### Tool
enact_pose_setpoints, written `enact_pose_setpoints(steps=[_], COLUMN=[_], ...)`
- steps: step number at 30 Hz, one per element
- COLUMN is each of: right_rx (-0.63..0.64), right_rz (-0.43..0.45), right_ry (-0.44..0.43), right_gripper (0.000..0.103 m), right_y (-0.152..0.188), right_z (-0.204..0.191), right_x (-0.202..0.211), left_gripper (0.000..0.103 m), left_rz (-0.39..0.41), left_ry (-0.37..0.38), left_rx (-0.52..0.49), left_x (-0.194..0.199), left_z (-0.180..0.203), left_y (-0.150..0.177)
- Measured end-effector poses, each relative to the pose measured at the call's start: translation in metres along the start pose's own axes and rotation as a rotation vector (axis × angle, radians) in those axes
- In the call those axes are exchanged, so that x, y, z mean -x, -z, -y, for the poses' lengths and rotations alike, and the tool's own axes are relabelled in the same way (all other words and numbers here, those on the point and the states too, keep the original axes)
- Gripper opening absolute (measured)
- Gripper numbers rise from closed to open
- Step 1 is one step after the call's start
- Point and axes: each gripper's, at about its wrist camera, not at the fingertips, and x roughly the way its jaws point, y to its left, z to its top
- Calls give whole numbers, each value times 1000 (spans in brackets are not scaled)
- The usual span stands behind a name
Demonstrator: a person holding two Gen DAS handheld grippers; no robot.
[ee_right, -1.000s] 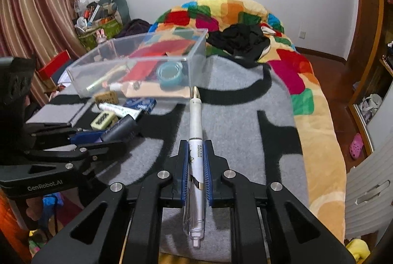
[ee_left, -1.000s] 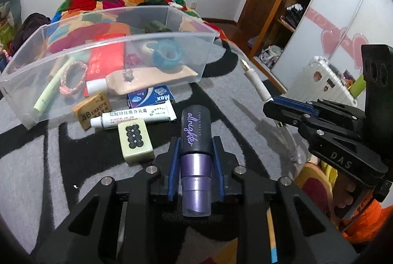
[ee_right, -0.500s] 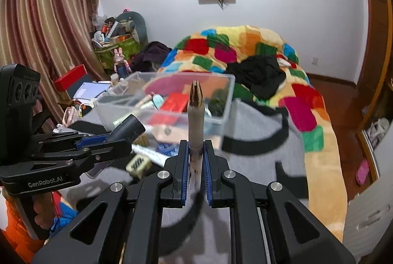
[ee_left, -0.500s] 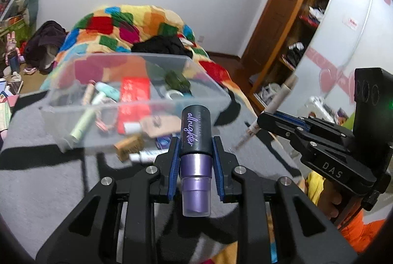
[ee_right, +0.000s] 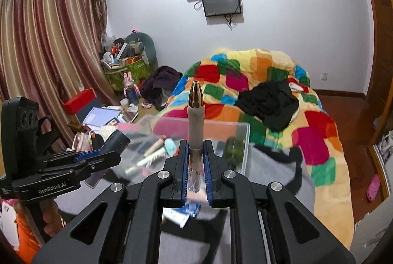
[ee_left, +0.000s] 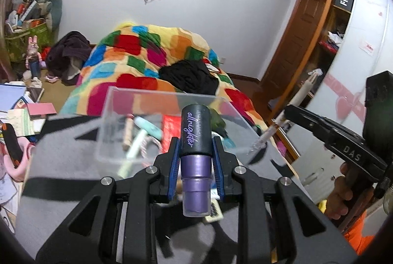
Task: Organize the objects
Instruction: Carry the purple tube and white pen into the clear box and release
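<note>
My left gripper (ee_left: pixel 196 143) is shut on a purple spray bottle with a black cap (ee_left: pixel 195 138), held in the air just in front of a clear plastic bin (ee_left: pixel 157 94). The bin holds tubes, a red packet and other small items. My right gripper (ee_right: pixel 195 148) is shut on a beige pen with a gold tip (ee_right: pixel 195 116), also raised near the bin (ee_right: pixel 221 125). In the left wrist view the right gripper (ee_left: pixel 285 114) and its pen (ee_left: pixel 301 94) show at the right. In the right wrist view the left gripper (ee_right: pixel 110 152) shows at the left.
The bin rests on a grey and black blanket (ee_left: pixel 61 141) on a bed, with a colourful quilt (ee_right: pixel 258 82) and black clothing (ee_right: pixel 270 99) behind. A white tube and blue packet (ee_right: pixel 184 211) lie below my right gripper. Clutter lines the floor at left, a wardrobe (ee_left: pixel 343 43) stands at right.
Both grippers have risen with their objects and tilted up, so the bin sits lower and closer in view and the far wall and screens now show.
</note>
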Motion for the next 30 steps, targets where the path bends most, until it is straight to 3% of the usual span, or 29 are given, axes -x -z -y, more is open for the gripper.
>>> enact_pose_setpoints(steps=[6,12,18,23,30], right_rx=[98,101,76,62,24], right_rz=[-31,-124,-157,-175,-183], right_ry=[105,120,48,-10,-47], right_gripper=[10,11,15,32,33], right_y=[-5,7,10,13,19], right_z=[-17,-16,-22,-23,-13], right_x=[-36,-79,-94,-95,-80], left_gripper=[25,25,25,25,25], left_rz=[-35,-89,-117,-112,-78], left_ry=[-63,-98,-76,-66,-50], left_rx=[19,35,36,20,0], left_x=[-25,-56,-66,-60,-37], left_z=[-19,-33,-34,-28,-19], left_y=[-13,-18,-16,-13,-9])
